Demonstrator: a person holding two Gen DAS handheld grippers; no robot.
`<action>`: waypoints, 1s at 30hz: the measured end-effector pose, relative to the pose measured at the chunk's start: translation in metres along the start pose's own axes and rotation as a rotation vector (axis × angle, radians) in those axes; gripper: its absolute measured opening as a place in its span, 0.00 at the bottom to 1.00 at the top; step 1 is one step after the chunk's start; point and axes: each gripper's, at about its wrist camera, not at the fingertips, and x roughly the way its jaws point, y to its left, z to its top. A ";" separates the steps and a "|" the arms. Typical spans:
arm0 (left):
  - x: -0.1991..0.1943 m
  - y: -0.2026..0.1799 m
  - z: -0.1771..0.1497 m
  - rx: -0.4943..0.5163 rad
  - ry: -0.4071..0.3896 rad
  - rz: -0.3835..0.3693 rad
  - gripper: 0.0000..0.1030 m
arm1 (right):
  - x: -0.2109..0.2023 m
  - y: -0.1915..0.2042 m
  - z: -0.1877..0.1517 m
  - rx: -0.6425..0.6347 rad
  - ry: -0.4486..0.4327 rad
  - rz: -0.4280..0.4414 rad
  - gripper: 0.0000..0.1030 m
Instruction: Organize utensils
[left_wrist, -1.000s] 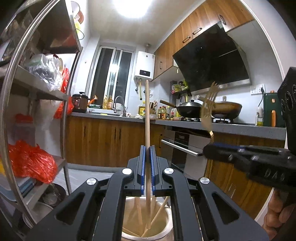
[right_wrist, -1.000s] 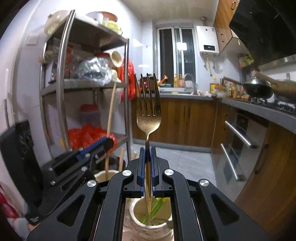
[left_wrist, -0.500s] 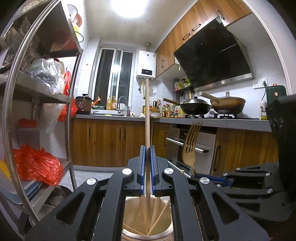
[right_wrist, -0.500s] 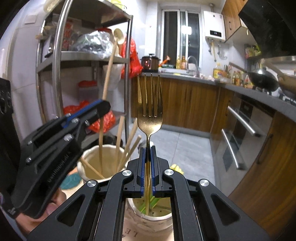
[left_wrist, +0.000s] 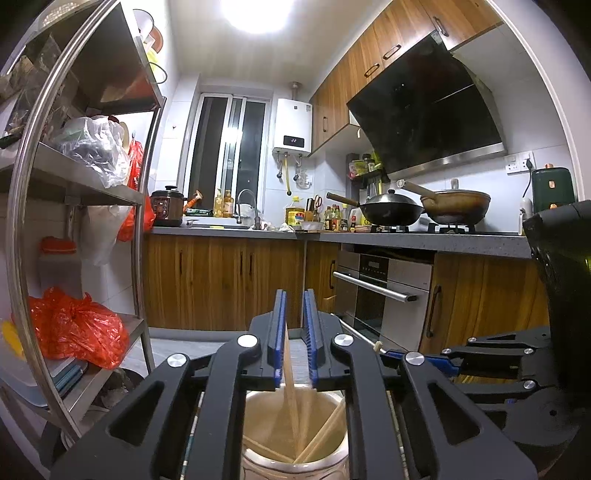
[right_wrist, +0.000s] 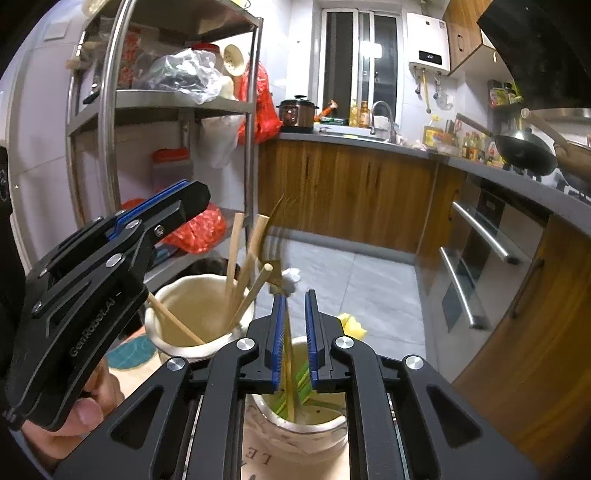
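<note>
A: What is the left gripper doing?
B: Its jaws are opening. The long wooden stick leans in the cream jar below.

A: And the right gripper?
B: Opening too. The gold metal fork tips loose into the near white cup.

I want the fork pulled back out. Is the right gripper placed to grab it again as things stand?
Probably yes. The right gripper sits directly over the white pot, its jaws opening with the gold fork leaning between them, its handle end down in the pot. Nothing blocks it; closing should catch it.
</note>
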 end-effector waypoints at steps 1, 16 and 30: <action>-0.001 0.000 0.000 -0.001 -0.003 0.001 0.15 | 0.000 0.000 0.000 0.001 -0.001 0.002 0.12; -0.030 0.008 0.007 -0.005 -0.044 0.018 0.65 | -0.042 -0.001 0.007 -0.006 -0.111 -0.011 0.16; -0.071 0.011 -0.001 -0.016 0.039 -0.046 0.94 | -0.098 -0.004 -0.029 0.022 -0.236 0.011 0.71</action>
